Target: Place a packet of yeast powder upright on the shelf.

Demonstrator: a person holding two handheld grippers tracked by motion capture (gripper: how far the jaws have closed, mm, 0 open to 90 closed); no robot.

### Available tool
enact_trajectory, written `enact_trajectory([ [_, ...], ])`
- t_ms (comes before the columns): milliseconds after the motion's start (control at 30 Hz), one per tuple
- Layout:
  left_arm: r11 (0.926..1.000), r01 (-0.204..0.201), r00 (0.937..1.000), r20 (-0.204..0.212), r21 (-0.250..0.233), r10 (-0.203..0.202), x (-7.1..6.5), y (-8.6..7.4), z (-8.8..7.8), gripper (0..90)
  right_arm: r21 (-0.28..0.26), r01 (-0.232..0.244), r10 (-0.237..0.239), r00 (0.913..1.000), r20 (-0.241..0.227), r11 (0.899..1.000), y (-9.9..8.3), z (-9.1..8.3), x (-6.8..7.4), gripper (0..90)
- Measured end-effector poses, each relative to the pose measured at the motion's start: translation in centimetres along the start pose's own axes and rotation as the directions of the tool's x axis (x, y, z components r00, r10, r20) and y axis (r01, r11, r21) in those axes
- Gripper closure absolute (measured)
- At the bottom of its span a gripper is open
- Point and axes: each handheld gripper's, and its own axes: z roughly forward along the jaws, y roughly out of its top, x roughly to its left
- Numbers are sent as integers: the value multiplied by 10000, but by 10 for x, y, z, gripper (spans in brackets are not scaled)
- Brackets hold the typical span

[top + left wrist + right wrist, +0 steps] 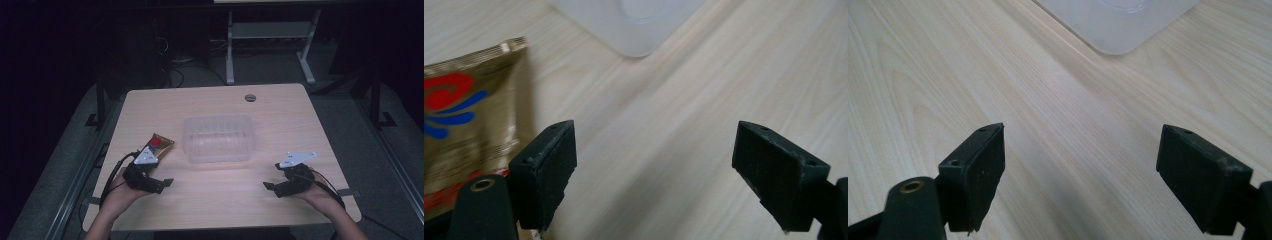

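A clear plastic tray (218, 138) lies at the middle of the wooden table (280, 110). A gold packet (158, 145) with a red and blue mark lies flat to its left. My left gripper (162, 184) sits low over the table just in front of the packet, open, with bare wood between its jaws. In the left gripper view the gold packet (464, 125) lies to the left of the left gripper (659, 167), and a tray corner (634, 30) is ahead. My right gripper (272, 188) is open near the front right; the right gripper (1083, 172) is over bare wood, the tray corner (1120, 25) ahead.
A round cable hole (250, 97) sits near the table's far edge. Beyond the table stand white desk legs (229, 55) and cables on a dark floor. Cables trail from both grippers toward the front edge.
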Motion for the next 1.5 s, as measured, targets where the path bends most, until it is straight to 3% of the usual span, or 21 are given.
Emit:
enact_trajectory([
  [100, 10000, 52, 9999, -144, -69, -53, 6, -1, -2, 205, 12, -8, 8, 10000, -4, 10000, 0, 1, 0, 188],
  [133, 9993, 346, 9988, -334, -139, -350, 13, -3, -6, 225, 23, 10, -10, 10000, -1, 10000, 0, 1, 1, 188],
  [233, 9986, 506, 9973, -518, -121, -512, 18, -4, -9, 276, 13, 12, -12, 10000, -5, 10000, 0, 1, 1, 188],
  [300, 9961, 823, 9940, -695, -313, -843, 23, -4, -12, 326, 33, 2, -2, 10000, 20, 10000, 0, 0, 0, 188],
  [433, 9914, 1221, 9825, -1356, -467, -1274, 37, -6, -18, 464, -48, -58, 58, 10000, 44, 10000, 0, 0, 0, 188],
  [533, 9850, 1589, 9729, -1591, -672, -1678, 47, -6, -19, 578, -149, -62, 64, 10000, 76, 9999, 0, -1, 0, 190],
  [667, 9810, 1757, 9658, -1786, -821, -1879, 58, -5, -20, 761, -119, -48, 49, 9999, 105, 9999, 0, -1, -1, 190],
  [700, 9799, 1822, 9636, -1834, -815, -1944, 62, -4, -19, 761, -119, -48, 49, 9999, 105, 9999, 0, -1, -1, 190],
  [733, 9785, 1936, 9609, -1878, -704, -2036, 68, -2, -17, 856, -121, -65, 66, 9999, 101, 9999, 0, -1, -1, 192],
  [767, 9775, 2002, 9582, -1950, -657, -2094, 72, -1, -16, 883, -123, -63, 64, 9999, 93, 9999, 0, -1, -1, 192],
  [900, 9732, 2237, 9510, -2069, -527, -2298, 83, 1, -12, 896, -109, -30, 31, 9999, 121, 9999, 1, 0, 0, 195],
  [1000, 9655, 2565, 9361, -2372, -453, -2598, 99, 2, -2, 896, -55, -28, 28, 9999, 108, 10000, 0, 1, -1, 195],
  [1033, 9655, 2565, 9361, -2372, -453, -2598, 99, 2, -2, 896, -55, -28, 28, 9999, 108, 10000, 0, 1, -1, 195],
  [1067, 9582, 2819, 9278, -2404, -492, -2853, 106, 1, 3, 896, -79, -67, 68, 9999, 118, 9999, 0, 1, -1, 196],
  [1133, 9541, 2965, 9204, -2540, -423, -2973, 112, -2, 7, 895, -108, -84, 85, 9999, 140, 9999, 0, 0, -2, 197],
  [1200, 9535, 3002, 9166, -2688, -260, -2959, 115, -6, 10, 895, -91, -126, 128, 9998, 128, 9999, 0, 0, -2, 196],
  [1333, 9427, 3335, 9081, -2668, -58, -3229, 120, -18, 15, 895, -100, -97, 98, 9999, 109, 9999, -1, 1, -2, 197],
  [1500, 9384, 3436, 9085, -2662, 372, -3221, 124, -26, 23, 895, -58, -83, 84, 9999, 101, 9999, -1, 1, -1, 197],
])
